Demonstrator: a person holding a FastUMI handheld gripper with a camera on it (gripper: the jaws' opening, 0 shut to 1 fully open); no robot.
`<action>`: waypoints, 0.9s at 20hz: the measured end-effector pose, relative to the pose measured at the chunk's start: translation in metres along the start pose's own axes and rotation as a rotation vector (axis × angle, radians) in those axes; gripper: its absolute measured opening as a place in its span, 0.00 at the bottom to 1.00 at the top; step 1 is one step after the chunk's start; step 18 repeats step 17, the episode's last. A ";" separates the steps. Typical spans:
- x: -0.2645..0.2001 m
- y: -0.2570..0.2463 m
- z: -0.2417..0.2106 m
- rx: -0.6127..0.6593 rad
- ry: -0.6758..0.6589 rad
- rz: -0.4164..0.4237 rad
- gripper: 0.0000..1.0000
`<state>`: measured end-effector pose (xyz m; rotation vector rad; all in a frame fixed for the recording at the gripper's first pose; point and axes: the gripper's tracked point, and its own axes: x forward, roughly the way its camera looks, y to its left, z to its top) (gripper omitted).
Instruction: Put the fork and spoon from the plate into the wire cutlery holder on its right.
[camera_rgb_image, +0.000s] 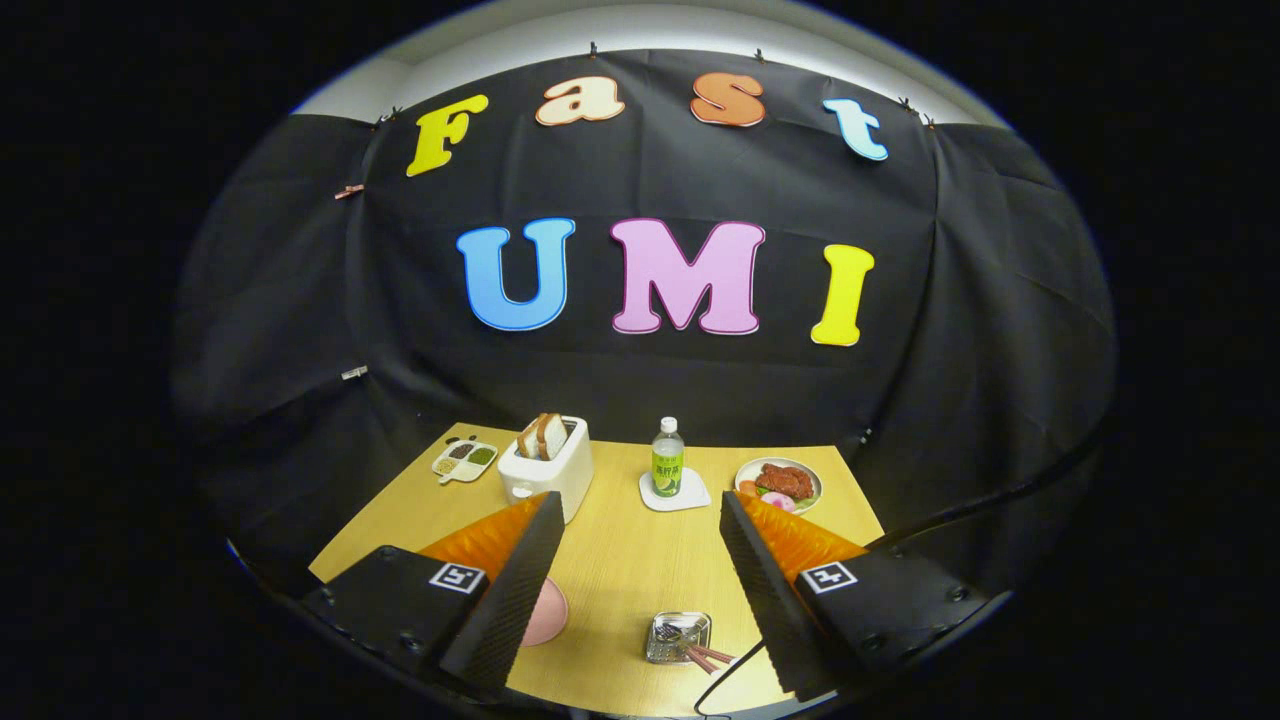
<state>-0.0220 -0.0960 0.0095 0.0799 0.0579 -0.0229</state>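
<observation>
**Open fingers above a wooden tabletop**

Both fingers of the hand-held gripper (640, 590) stand wide apart and hold nothing. Between them, on the light wooden tabletop (620, 560), sits the wire cutlery holder (678, 637) with reddish handles sticking out. A pink plate (546, 612) lies partly hidden behind the left finger. Beyond the fingers are a white toaster (547, 468) with bread, a green bottle (667, 458) on a coaster, a food plate (779, 484) and a small divided tray (465, 460). Black cloth closes the booth behind.

One toaster (547, 472), one bottle (667, 458), two plates (780, 484)
</observation>
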 end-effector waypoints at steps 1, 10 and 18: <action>-0.003 0.001 0.000 0.006 -0.008 0.000 0.98; -0.008 -0.009 -0.004 0.022 -0.006 -0.014 1.00; -0.005 -0.006 -0.006 0.014 0.002 -0.005 1.00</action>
